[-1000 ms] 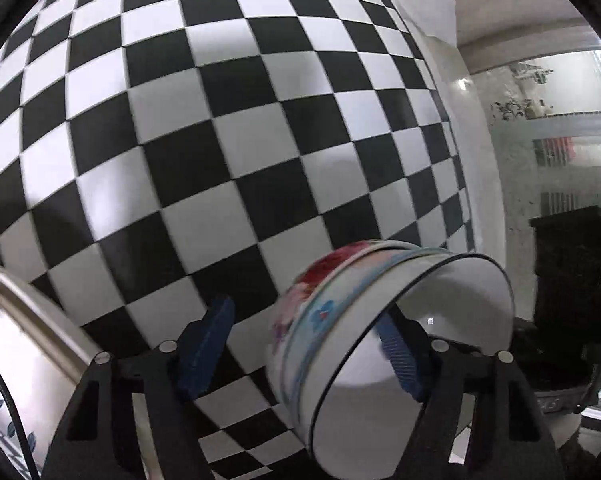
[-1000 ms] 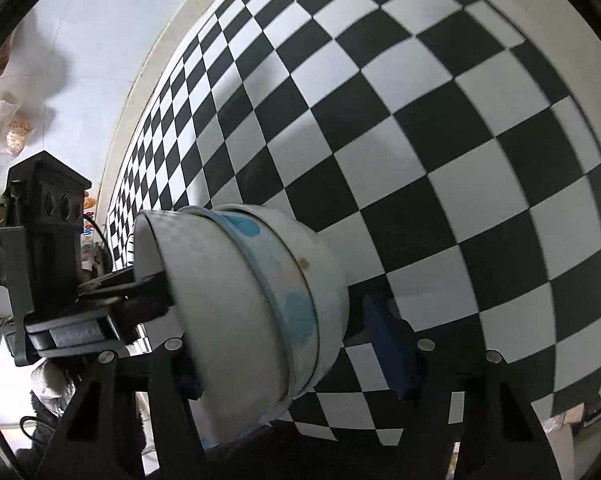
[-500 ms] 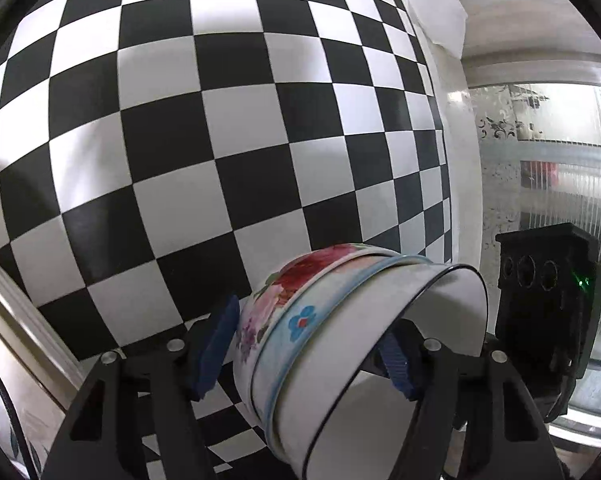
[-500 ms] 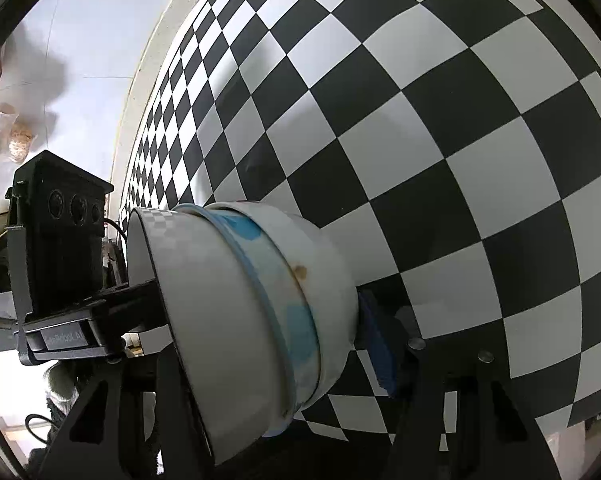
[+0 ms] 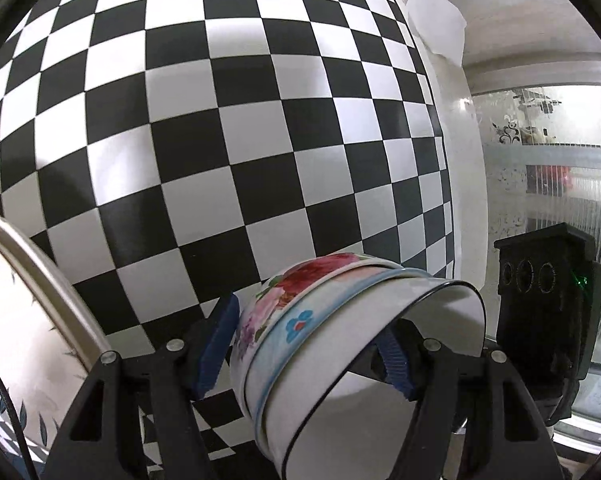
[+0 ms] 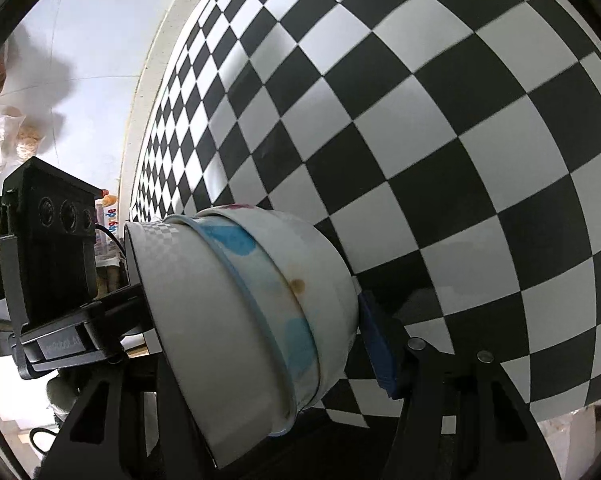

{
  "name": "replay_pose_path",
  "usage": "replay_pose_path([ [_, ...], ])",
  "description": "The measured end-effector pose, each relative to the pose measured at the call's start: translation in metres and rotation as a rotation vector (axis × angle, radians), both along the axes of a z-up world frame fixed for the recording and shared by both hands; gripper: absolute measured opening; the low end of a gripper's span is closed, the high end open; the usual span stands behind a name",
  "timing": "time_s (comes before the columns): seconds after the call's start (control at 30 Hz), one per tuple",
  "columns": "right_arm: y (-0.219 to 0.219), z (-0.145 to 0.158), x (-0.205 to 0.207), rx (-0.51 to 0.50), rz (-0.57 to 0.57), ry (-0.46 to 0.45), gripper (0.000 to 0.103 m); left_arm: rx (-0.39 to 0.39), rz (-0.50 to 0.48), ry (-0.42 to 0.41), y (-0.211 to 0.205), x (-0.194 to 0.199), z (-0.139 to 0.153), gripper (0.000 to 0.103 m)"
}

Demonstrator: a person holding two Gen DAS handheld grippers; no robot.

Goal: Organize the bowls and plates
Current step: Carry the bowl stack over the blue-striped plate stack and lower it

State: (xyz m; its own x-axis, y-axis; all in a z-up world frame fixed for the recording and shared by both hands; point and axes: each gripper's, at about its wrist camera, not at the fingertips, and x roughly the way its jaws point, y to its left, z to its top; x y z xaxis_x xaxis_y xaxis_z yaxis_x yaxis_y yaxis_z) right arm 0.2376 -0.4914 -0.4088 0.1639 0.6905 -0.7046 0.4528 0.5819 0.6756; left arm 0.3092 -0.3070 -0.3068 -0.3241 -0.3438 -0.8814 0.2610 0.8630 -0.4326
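A stack of nested bowls (image 5: 300, 344) is held between both grippers over the checkered table (image 5: 220, 120). The outer bowl is white with red and pink flowers; a blue-patterned bowl sits inside it. My left gripper (image 5: 304, 356) is shut on one side of the stack: one blue pad (image 5: 216, 352) outside the wall, the other (image 5: 392, 360) inside. In the right wrist view the same stack (image 6: 252, 320) is gripped on the opposite side by my right gripper (image 6: 268, 344), with one pad (image 6: 376, 344) outside. Each gripper's black body shows in the other's view (image 5: 548, 312) (image 6: 48, 256).
A white plate with a blue leaf pattern (image 5: 16, 320) lies at the left edge of the left wrist view. A glass partition (image 5: 540, 140) stands beyond the table's right edge. Bags of food (image 6: 4, 128) lie at the far left in the right wrist view.
The bowl stack and both grippers have shifted over the table. The right gripper's body has come further into the left wrist view, and the plate at the left has come into sight.
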Motion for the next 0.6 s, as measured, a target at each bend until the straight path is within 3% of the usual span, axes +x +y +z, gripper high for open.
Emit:
replay_pose_path([
  [0.43,0.025,0.035,0.024,0.011,0.055,-0.024,0.06,0.012,0.052,-0.068,0.032,0.014,0.043,0.063],
  [0.6,0.054,0.054,0.047,0.014,0.118,-0.053,0.059,-0.009,0.135,-0.113,0.065,0.025,0.061,0.063],
])
